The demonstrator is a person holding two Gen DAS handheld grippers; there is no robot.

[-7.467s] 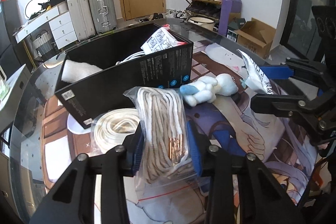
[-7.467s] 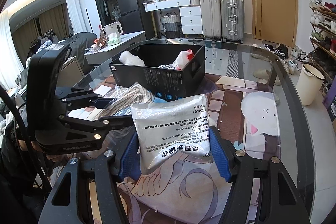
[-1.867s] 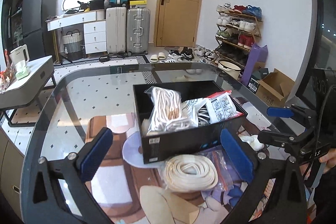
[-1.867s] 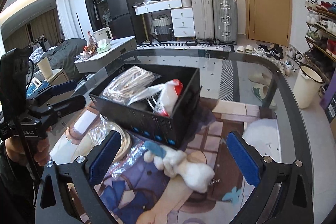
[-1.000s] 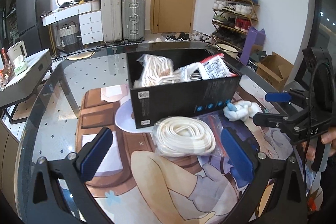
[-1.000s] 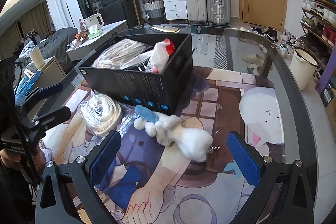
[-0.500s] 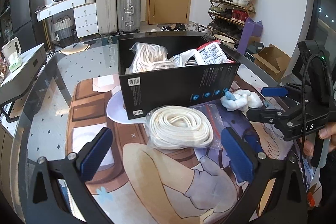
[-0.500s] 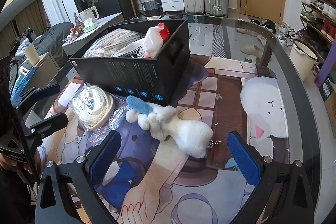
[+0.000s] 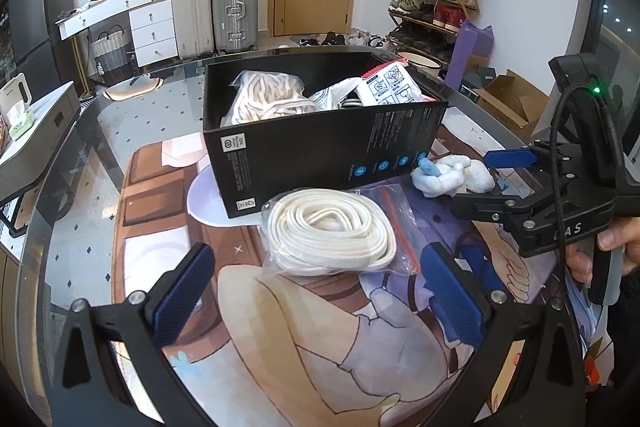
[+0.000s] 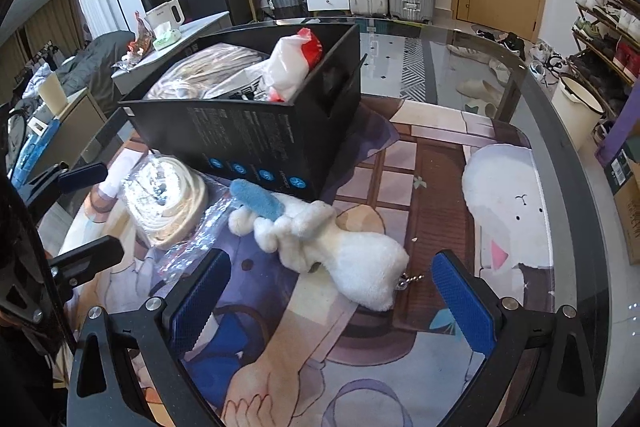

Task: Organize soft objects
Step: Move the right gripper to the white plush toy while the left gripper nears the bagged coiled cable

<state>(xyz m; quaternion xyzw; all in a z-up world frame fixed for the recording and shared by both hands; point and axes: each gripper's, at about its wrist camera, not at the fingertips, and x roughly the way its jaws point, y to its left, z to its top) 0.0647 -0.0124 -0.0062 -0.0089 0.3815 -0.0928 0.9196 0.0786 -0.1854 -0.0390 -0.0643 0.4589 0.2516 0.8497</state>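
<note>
Both hand-held grippers lowered, wide open, empty.
Your left hand-held gripper (image 9: 320, 291) now nears the cord bag (image 9: 330, 233); your right hand-held gripper (image 10: 332, 291) nears the plush (image 10: 332, 239).

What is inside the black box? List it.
Inside the black box: a bagged striped cord and a white packet with a red edge. Whatever lies beneath them is covered.

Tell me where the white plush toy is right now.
The white plush toy lies on the printed mat just in front of the black box, right of the bagged white cord, ahead of the open right gripper.
</note>
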